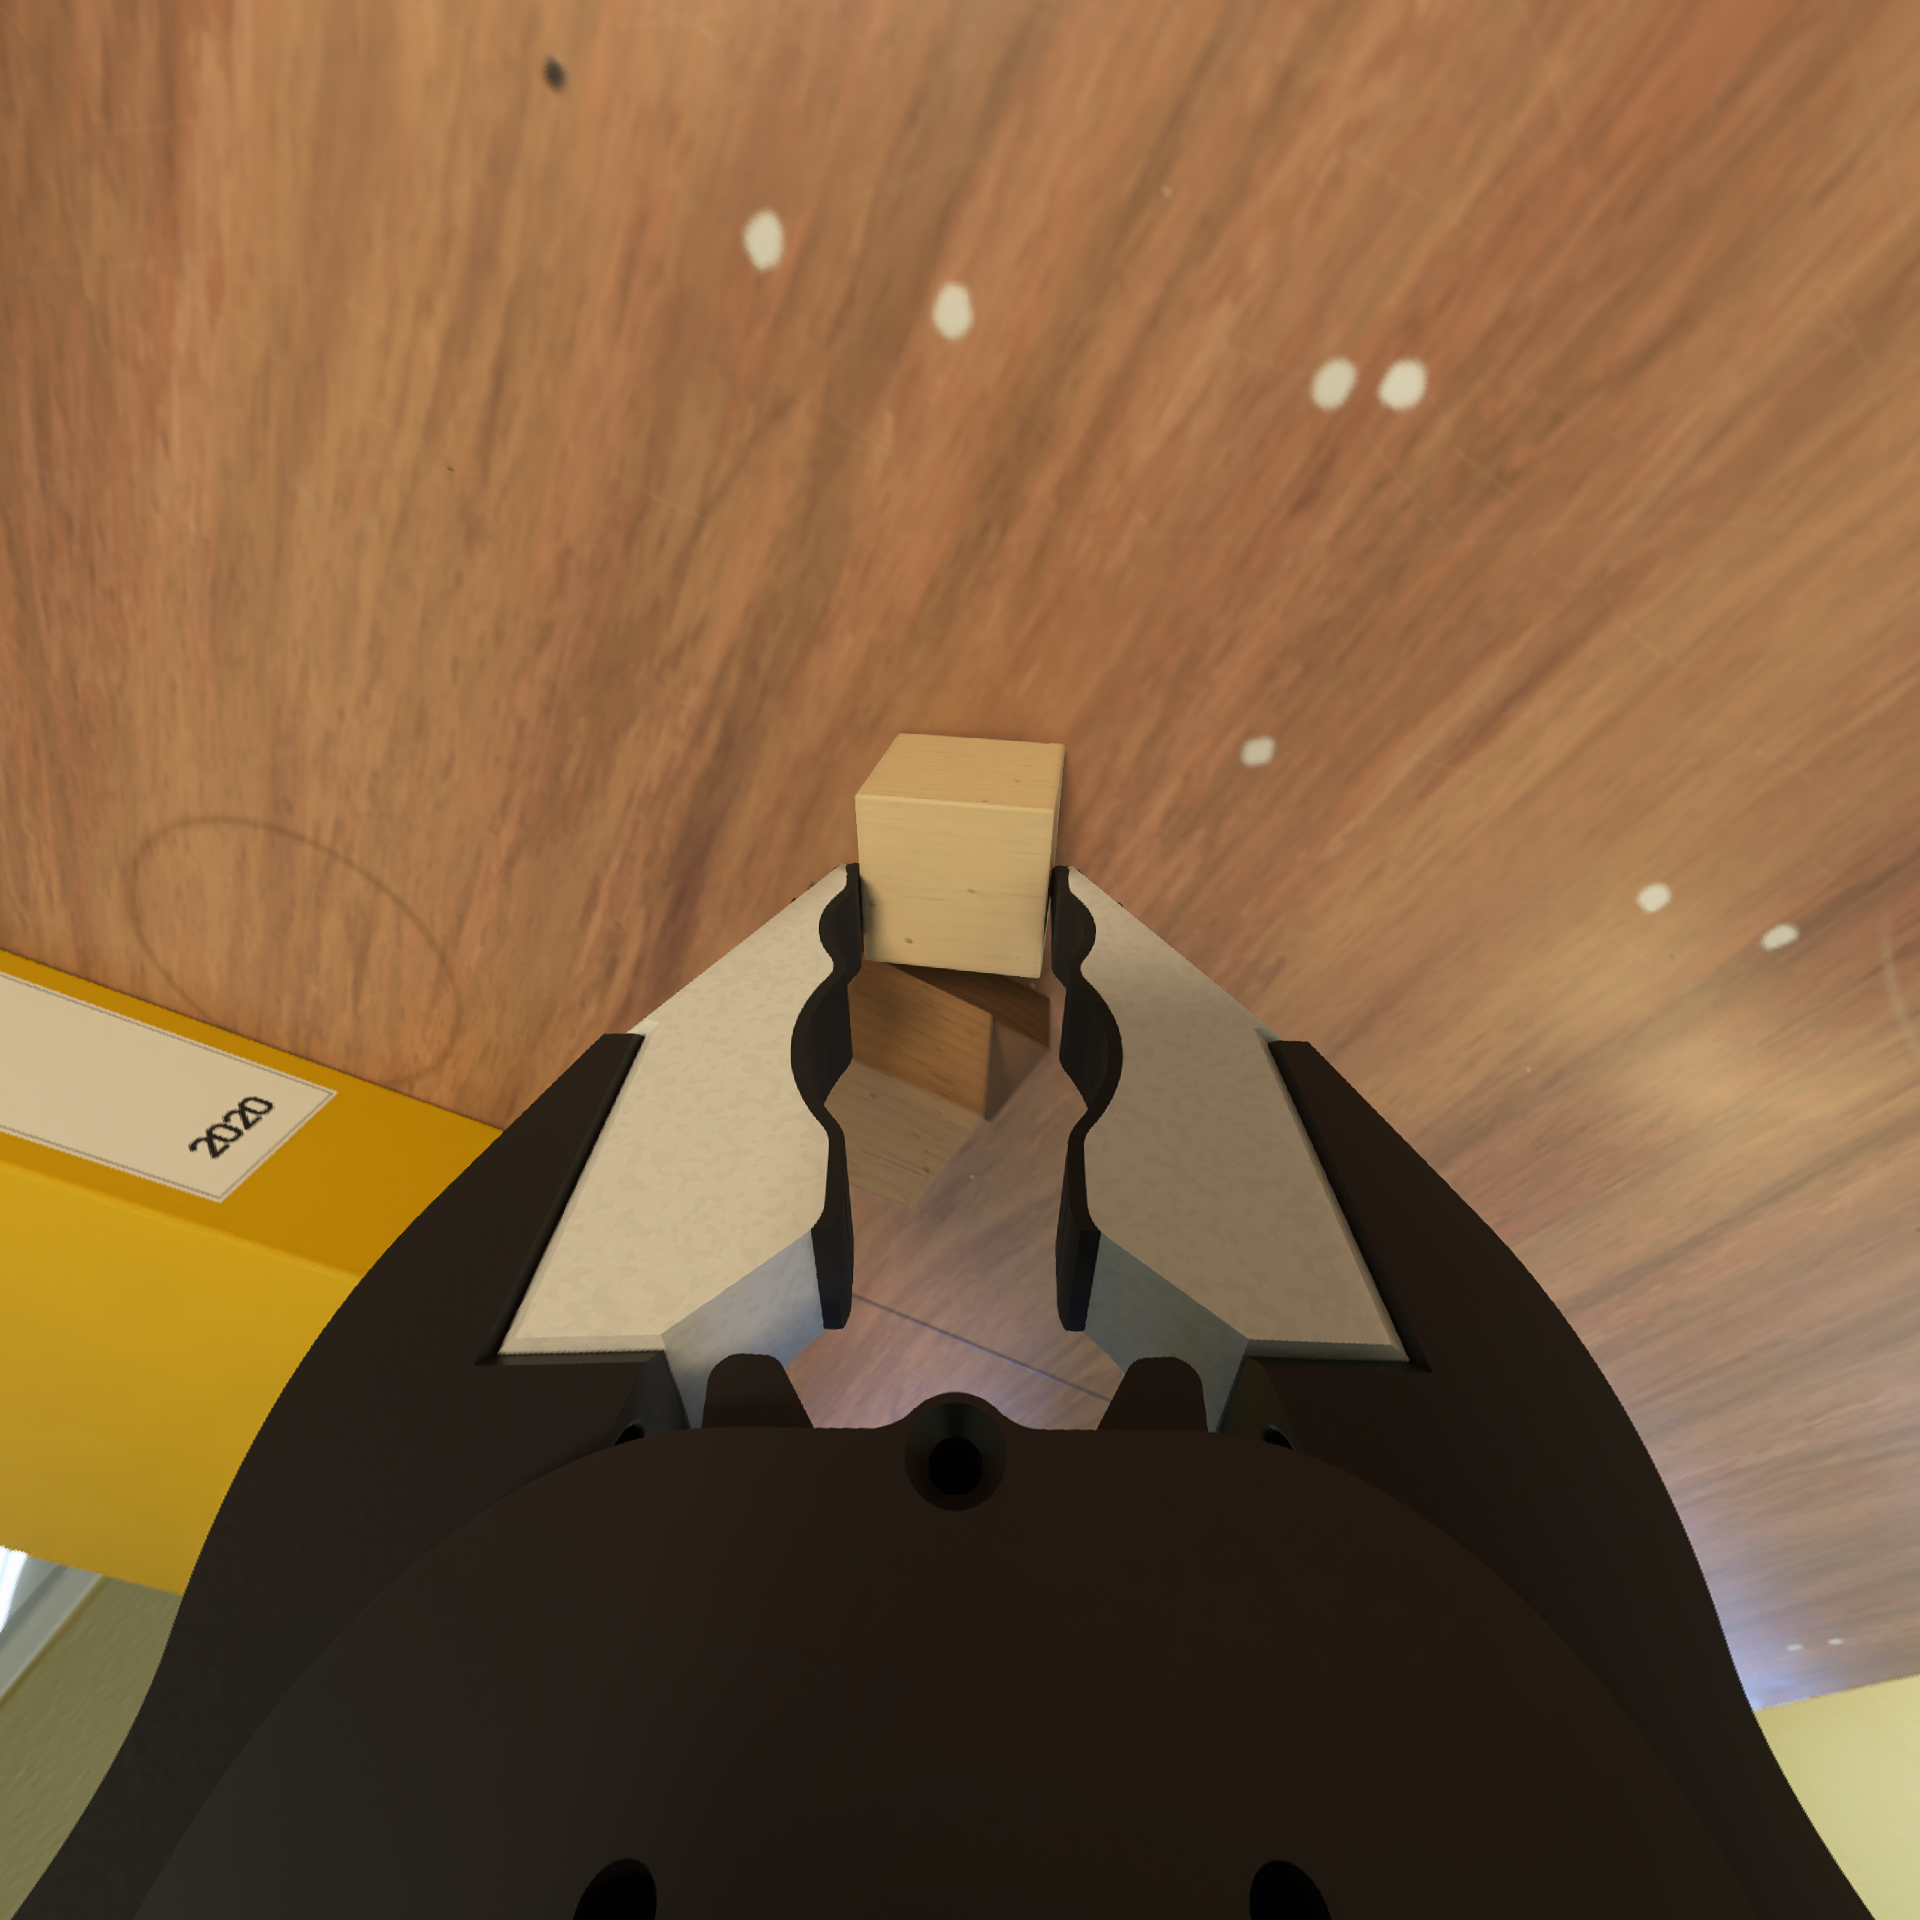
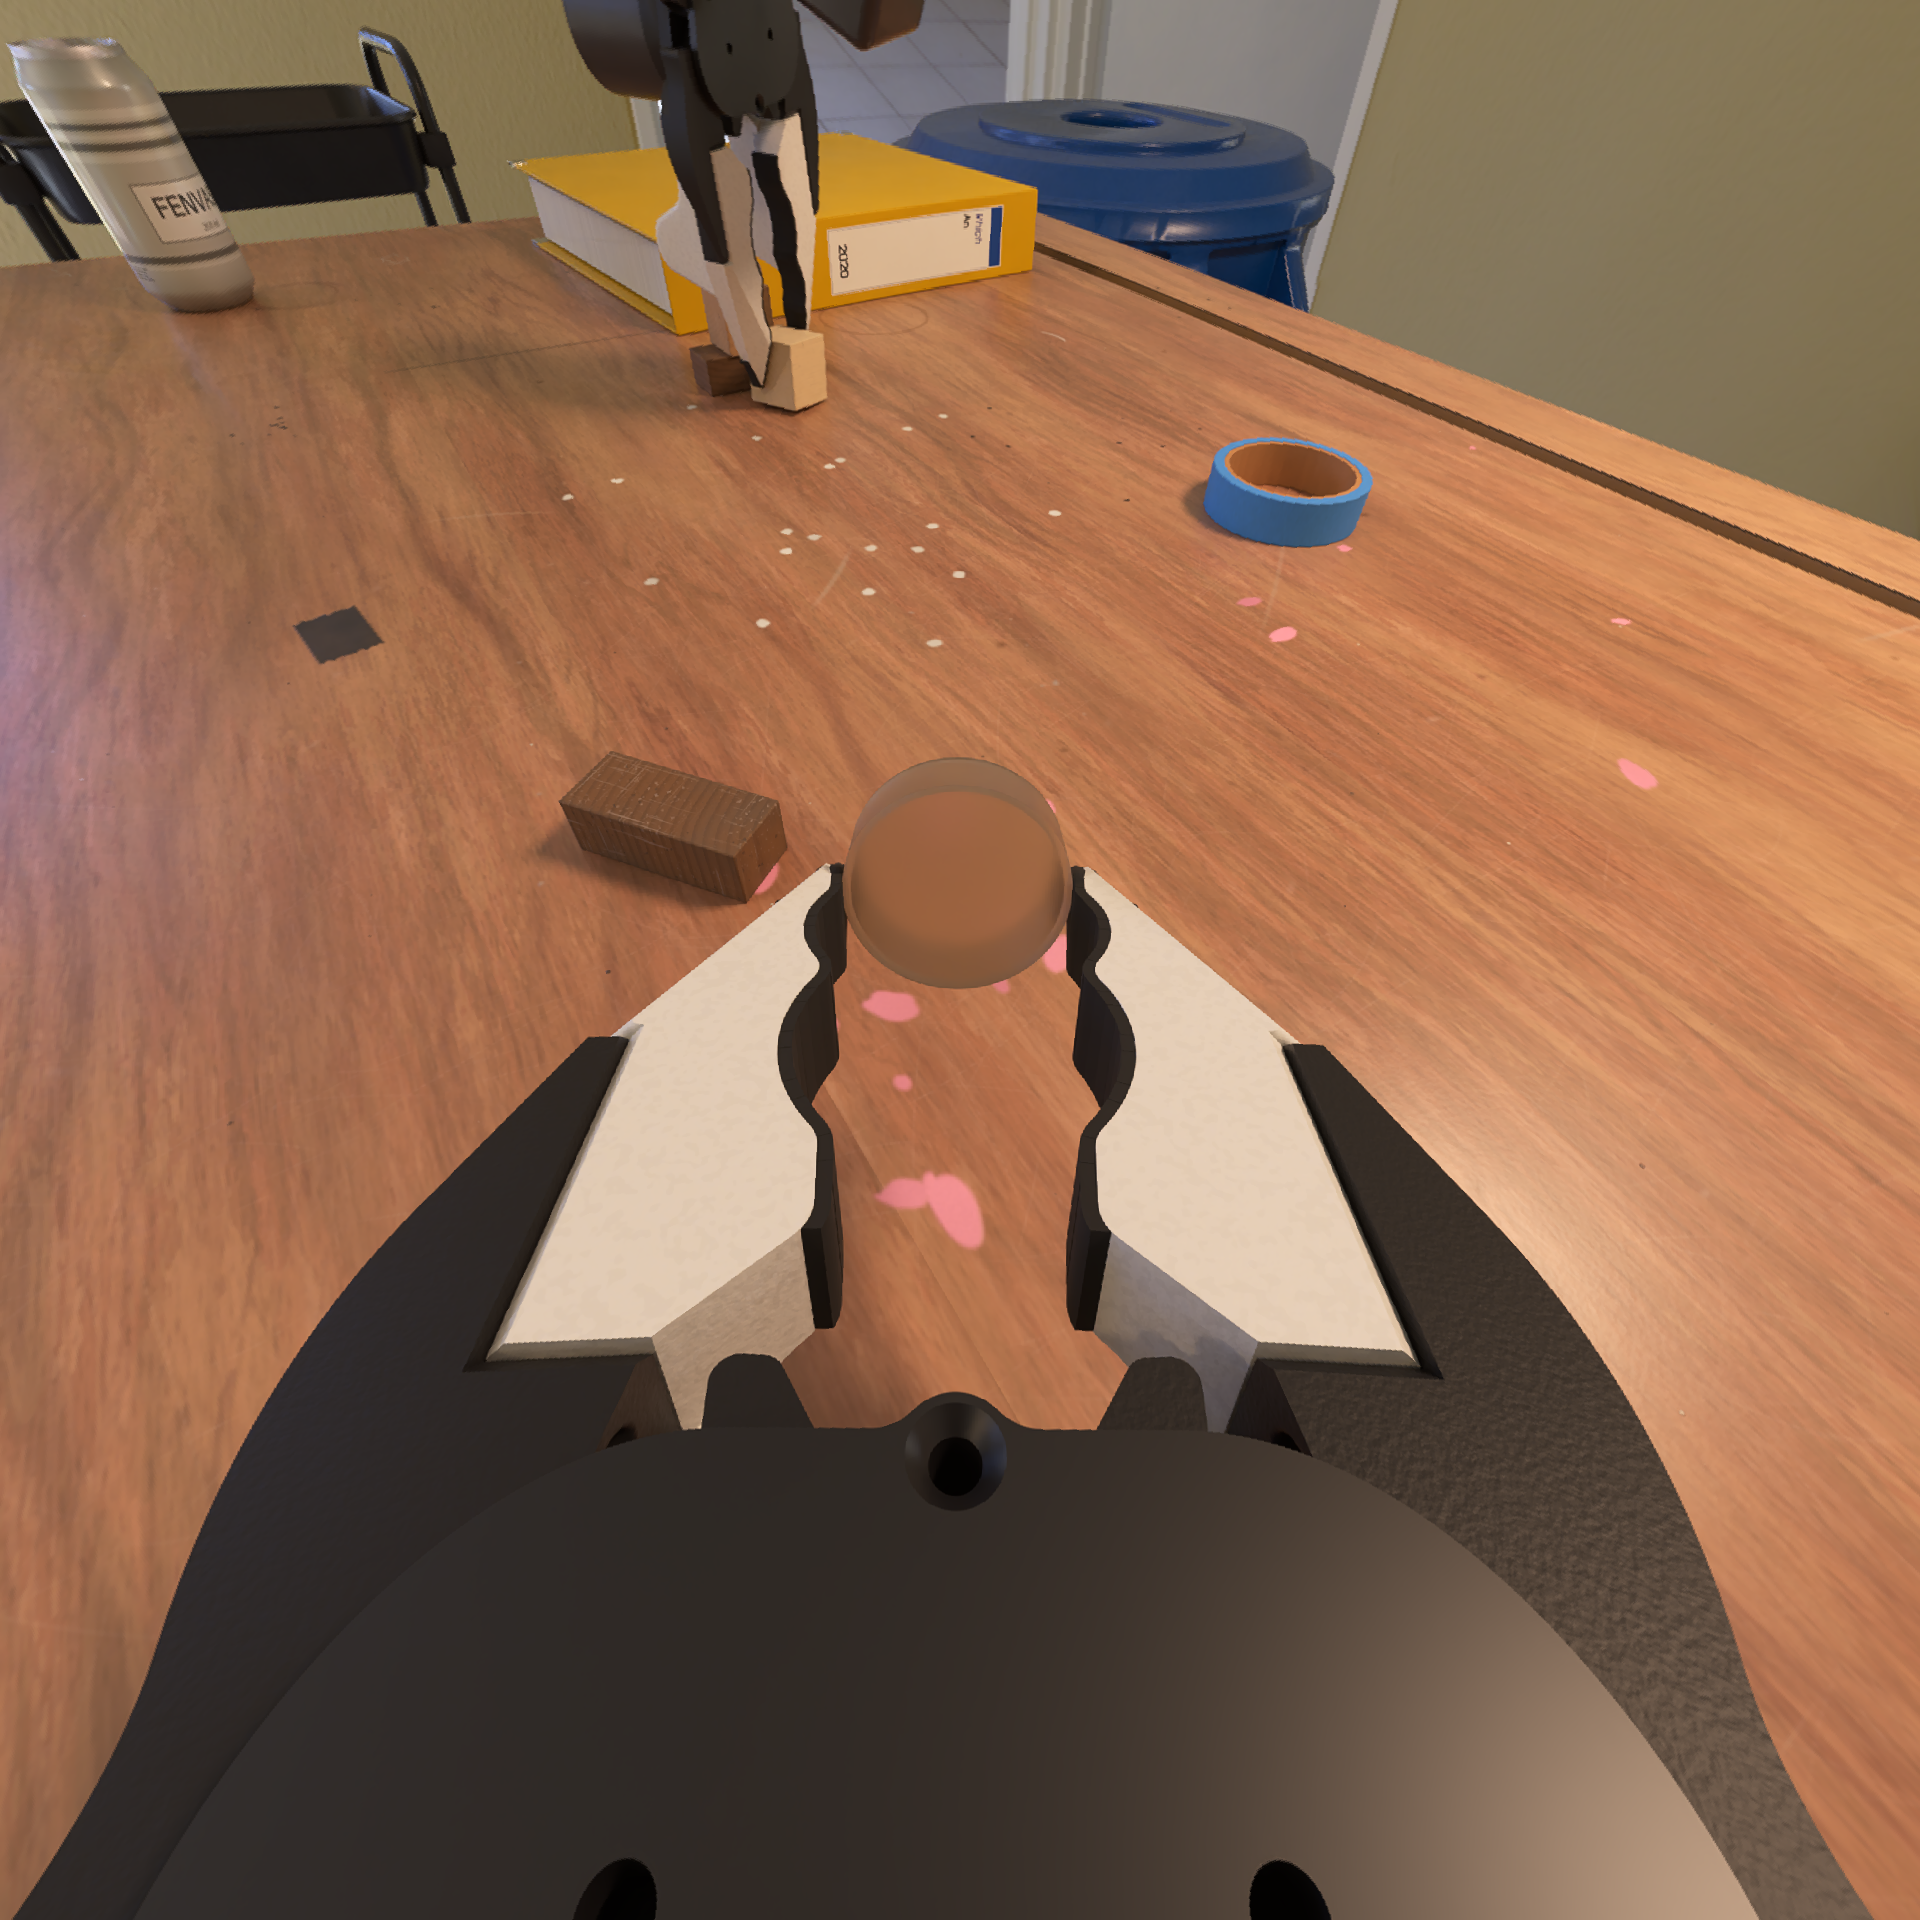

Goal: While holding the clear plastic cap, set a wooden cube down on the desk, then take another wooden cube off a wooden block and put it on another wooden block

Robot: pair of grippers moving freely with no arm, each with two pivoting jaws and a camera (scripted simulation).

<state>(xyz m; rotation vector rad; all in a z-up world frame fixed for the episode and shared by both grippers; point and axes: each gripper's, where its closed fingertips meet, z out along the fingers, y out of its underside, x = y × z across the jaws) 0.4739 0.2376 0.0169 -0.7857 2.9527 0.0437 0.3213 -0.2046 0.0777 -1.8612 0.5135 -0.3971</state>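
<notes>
My left gripper (image 1: 956, 894) points down at the desk (image 1: 520, 520) and is shut on a light wooden cube (image 1: 961, 831) at its fingertips. A darker wooden block (image 1: 935, 1044) shows between the fingers, under and behind the cube. In the right wrist view the left gripper (image 2: 764, 364) holds this cube (image 2: 795, 369) low, at or just above the desk, beside a small dark block (image 2: 715, 369). My right gripper (image 2: 956, 894) is shut on the clear plastic cap (image 2: 956, 873) and holds it above the desk. A long dark wooden block (image 2: 675, 826) lies to its left.
A yellow binder (image 2: 914, 208) lies behind the left gripper and also shows in the left wrist view (image 1: 156, 1299). A blue tape roll (image 2: 1288, 494) sits at the right, a silver can (image 2: 135, 177) at the far left. A blue bin (image 2: 1132, 166) and a black cart (image 2: 291, 135) stand beyond the desk.
</notes>
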